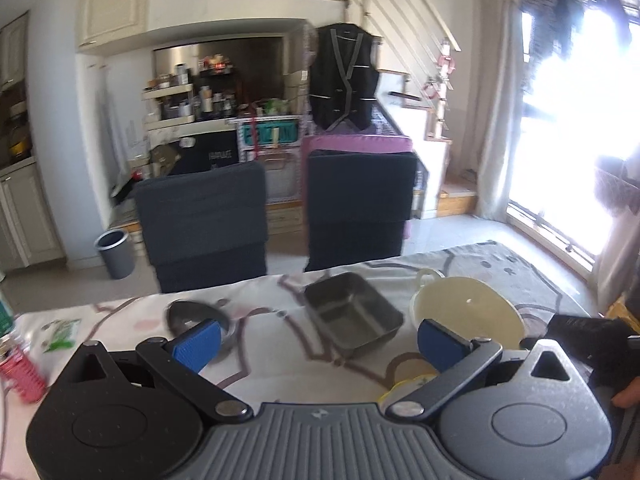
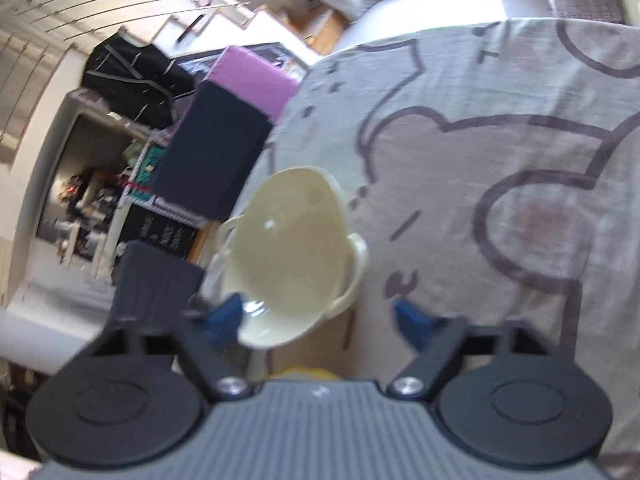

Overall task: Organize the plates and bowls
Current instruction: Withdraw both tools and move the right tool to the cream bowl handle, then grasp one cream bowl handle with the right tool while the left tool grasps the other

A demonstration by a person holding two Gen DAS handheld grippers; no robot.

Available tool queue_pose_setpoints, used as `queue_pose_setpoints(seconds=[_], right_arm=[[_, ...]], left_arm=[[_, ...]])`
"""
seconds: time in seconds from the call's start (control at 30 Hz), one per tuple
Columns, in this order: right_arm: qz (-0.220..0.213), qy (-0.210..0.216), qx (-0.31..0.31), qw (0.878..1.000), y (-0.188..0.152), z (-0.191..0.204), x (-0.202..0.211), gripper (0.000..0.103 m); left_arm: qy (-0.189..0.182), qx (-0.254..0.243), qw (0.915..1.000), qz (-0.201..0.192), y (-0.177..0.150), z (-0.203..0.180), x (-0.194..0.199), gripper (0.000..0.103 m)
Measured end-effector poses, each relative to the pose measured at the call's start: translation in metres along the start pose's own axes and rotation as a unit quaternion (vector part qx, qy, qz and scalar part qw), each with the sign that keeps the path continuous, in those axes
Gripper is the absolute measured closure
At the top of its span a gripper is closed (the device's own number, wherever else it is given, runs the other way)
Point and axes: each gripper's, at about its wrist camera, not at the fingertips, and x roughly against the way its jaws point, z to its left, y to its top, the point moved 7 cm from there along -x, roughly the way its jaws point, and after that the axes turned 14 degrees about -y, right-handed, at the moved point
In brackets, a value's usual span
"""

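Note:
In the left wrist view my left gripper (image 1: pixel 318 340) is open and empty above the near part of the table. Beyond it sit a dark square bowl (image 1: pixel 352 312), a dark round bowl (image 1: pixel 192 314) at its left, and a cream bowl with handles (image 1: pixel 466 312) at its right. A yellow plate (image 1: pixel 408 386) shows partly behind the right finger. In the right wrist view, which is tilted, my right gripper (image 2: pixel 320 320) is open. The cream bowl (image 2: pixel 292 256) lies just ahead of it, near the left fingertip (image 2: pixel 224 316). A yellow thing (image 2: pixel 304 372) peeks out under the gripper.
The table is covered with a white cloth (image 1: pixel 280 292) with brown cartoon outlines. Two dark chairs (image 1: pixel 204 224) stand at its far side. A pink item (image 1: pixel 22 376) and a green-white packet (image 1: pixel 60 334) lie at the left edge. A gloved hand (image 1: pixel 600 344) is at the right.

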Motion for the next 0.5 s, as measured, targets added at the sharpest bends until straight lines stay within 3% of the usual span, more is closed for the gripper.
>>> queue_pose_setpoints(seconds=[0.07, 0.27, 0.33, 0.5], right_arm=[[0.000, -0.014, -0.007, 1.000, 0.003, -0.008, -0.013, 0.037], [0.015, 0.020, -0.018, 1.000, 0.007, -0.004, -0.038, 0.060], [0.006, -0.005, -0.004, 1.000, 0.006, -0.003, -0.041, 0.081], [0.010, -0.005, 0.002, 1.000, 0.007, -0.009, -0.040, 0.083]], left_arm=[[-0.011, -0.005, 0.9999, 0.007, 0.000, -0.005, -0.017, 0.000], [-0.049, -0.015, 0.9982, 0.032, -0.003, -0.017, -0.056, 0.000], [-0.059, -0.009, 0.9974, 0.040, -0.006, -0.019, -0.067, 0.000], [-0.079, 0.007, 0.9958, 0.046, -0.008, -0.026, -0.081, 0.000]])
